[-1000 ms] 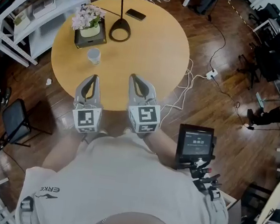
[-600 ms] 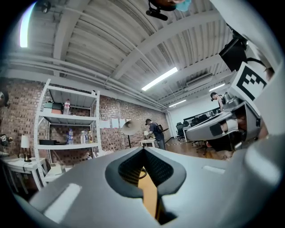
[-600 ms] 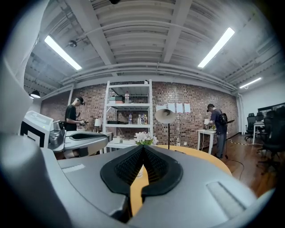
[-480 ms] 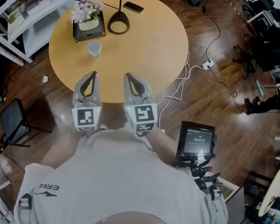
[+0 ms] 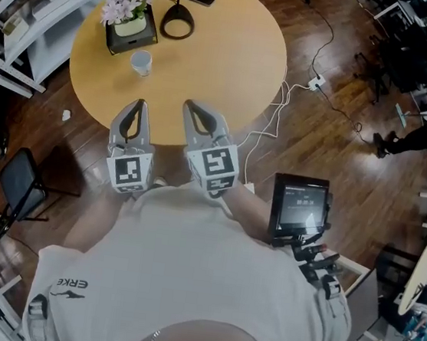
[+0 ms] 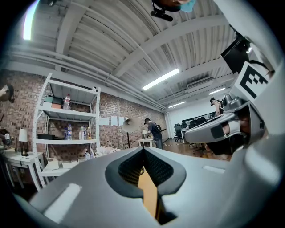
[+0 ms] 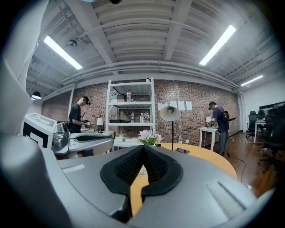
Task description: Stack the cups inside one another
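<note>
Single cup seen on bench, poss. already a nested stack; L gripper & R gripper jaws closed, nothing held.

"ERKE" on the person's shirt

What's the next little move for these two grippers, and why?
Probably open the left gripper and reach it forward to the white cup. Both it and the right gripper are shut and empty near the table's near edge, and the cup stands further in, ahead of the left one. Only one cup shows, so this is a guess.
</note>
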The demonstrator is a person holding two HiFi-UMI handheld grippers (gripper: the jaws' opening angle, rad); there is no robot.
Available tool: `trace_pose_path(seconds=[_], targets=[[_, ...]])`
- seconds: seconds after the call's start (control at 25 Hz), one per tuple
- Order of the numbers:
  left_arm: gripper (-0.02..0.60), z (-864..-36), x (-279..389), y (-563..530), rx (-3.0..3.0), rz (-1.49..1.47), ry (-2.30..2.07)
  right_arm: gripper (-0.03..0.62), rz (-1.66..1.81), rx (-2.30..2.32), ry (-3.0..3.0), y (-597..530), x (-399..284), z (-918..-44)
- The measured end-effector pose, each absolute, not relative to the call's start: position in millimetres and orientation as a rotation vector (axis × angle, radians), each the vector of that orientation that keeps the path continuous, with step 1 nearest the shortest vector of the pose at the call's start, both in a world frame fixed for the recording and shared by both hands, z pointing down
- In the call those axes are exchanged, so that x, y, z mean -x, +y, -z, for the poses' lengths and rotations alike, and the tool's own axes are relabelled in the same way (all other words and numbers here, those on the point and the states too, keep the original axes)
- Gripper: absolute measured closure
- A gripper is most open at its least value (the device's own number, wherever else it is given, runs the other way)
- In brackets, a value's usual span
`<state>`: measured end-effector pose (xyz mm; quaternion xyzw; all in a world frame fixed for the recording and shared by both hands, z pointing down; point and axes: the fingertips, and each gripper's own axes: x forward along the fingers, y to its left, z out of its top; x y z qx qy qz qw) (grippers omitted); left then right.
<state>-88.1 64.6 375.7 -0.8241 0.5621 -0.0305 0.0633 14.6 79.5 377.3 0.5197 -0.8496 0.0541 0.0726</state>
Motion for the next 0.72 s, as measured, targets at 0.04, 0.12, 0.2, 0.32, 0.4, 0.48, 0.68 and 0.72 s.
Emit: trace_pose_path(seconds=[0.04, 0.12, 0.2, 0.32, 0.4, 0.48, 0.68, 0.72], targets=[[0.580, -374.9, 87.6, 64.8, 2.490, 0.091, 1.694, 0.580, -0.164, -1.559, -2.552, 79.6, -14.3, -377.6], [0.580, -376.3, 88.3, 65.7, 2.488, 0.091, 1.694, 0.582, -0.166, -1.552, -2.552, 80.4, -13.5, -378.0], [0.580, -376.2, 88.4, 66.1, 2.487, 0.092, 1.694, 0.582, -0.166, -1.546, -2.550, 80.4, -12.7, -378.3], [0.580, -372.1, 87.4, 67.3, 2.490, 0.091, 1.690, 0.582, -0.161, -1.543, -2.551, 80.4, -11.2, -376.9], [0.580, -372.0, 88.2, 67.4, 2.489, 0.096, 1.689, 0.582, -0.160, -1.538, -2.553, 80.2, -10.0, -376.2], [0.580, -371.7, 88.9, 67.5, 2.490, 0.097, 1.688, 0.581, -0.158, -1.534, -2.554, 80.0, -9.1, -375.8], [0.580, -370.2, 90.2, 67.7, 2.491, 0.101, 1.682, 0.580, -0.148, -1.531, -2.565, 79.1, -5.1, -371.5], [0.580, -370.3, 89.6, 67.2, 2.493, 0.102, 1.680, 0.582, -0.147, -1.532, -2.567, 78.5, -4.9, -370.4]])
